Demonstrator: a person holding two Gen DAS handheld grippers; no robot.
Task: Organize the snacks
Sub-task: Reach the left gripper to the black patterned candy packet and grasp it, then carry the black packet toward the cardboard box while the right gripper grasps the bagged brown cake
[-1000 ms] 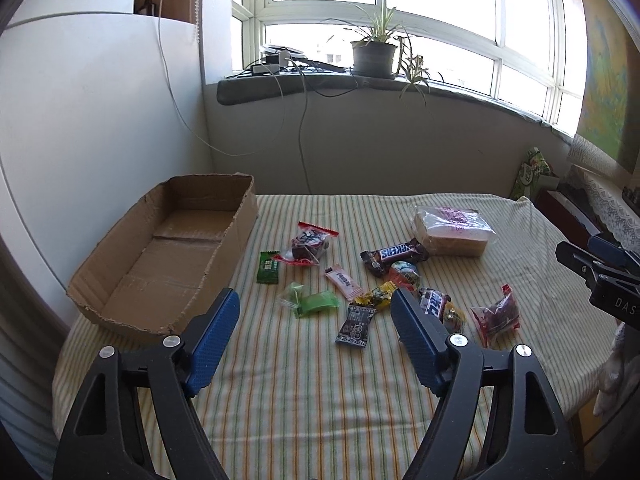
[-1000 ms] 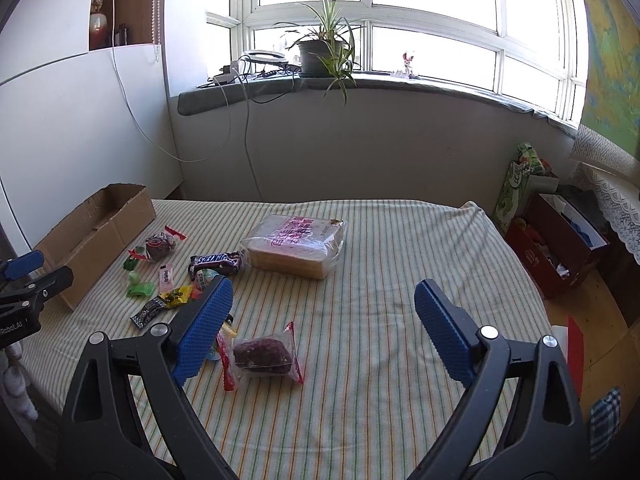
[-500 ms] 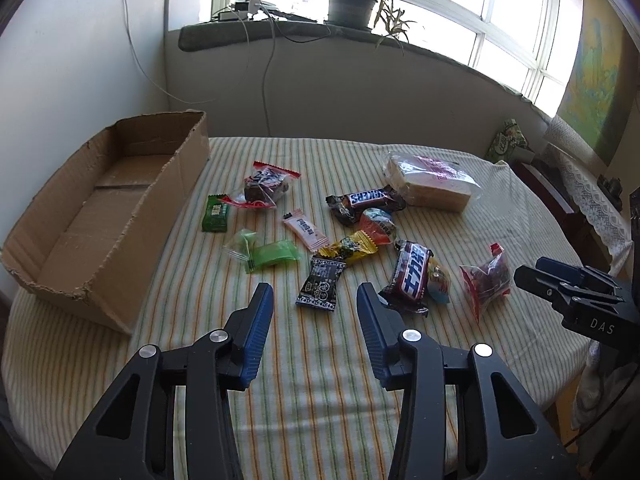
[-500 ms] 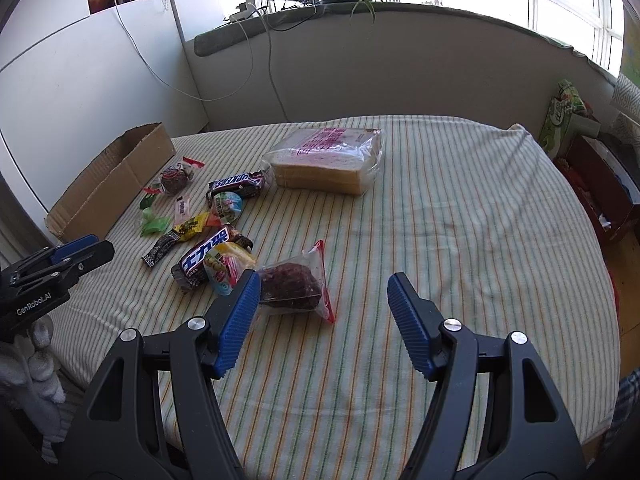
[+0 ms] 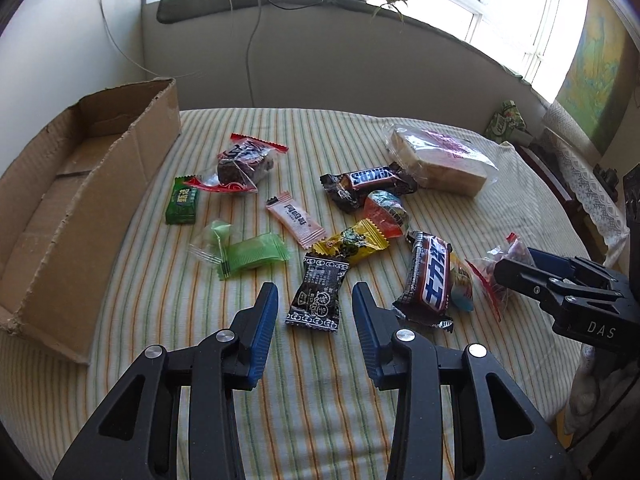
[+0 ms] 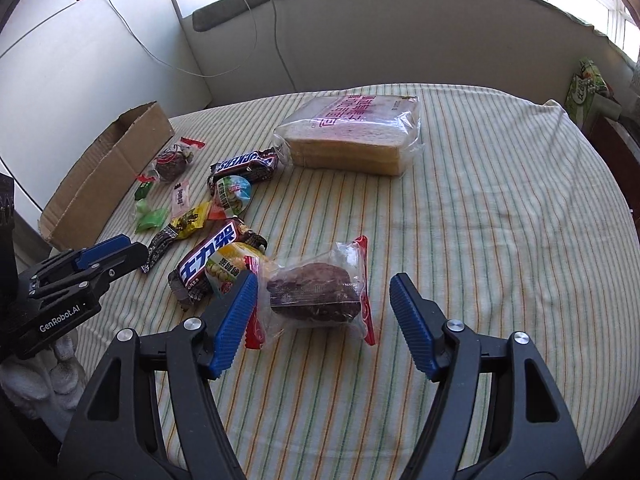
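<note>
Striped cloth (image 5: pixel 500 208), green and orange on cream, covers the round table; one brown cardboard box (image 5: pixel 84 184), open-topped and with nothing in it, lies along the table's left edge in the left wrist view. The snacks lie loose on the cloth, none in the box; counted across both views there are twelve. One bagged loaf of sliced bread (image 6: pixel 352 136) lies farthest back; two dark chocolate bars, a Snickers (image 5: pixel 368 180) and a second bar with white characters on blue (image 5: pixel 430 276); two clear red-edged bags each holding a dark cake, one near the box (image 5: pixel 244 160), one at the near right (image 6: pixel 316 292); one flat green packet (image 5: pixel 183 204); one pale green wrapped sweet (image 5: pixel 248 254); one pink sachet (image 5: pixel 295 220); one yellow sweet (image 5: pixel 352 242); one black patterned sachet (image 5: pixel 318 296); one round orange-and-green pack (image 5: pixel 386 210); one yellow-green pack (image 6: pixel 228 268) touching the second bar. The left gripper (image 5: pixel 316 304) stands spread, its jaws having just been closing, the black sachet between the tips but not pinched; the right gripper (image 6: pixel 324 296) stands spread wider, jaws lately narrowed, either side of the near cake bag without pressing it.
</note>
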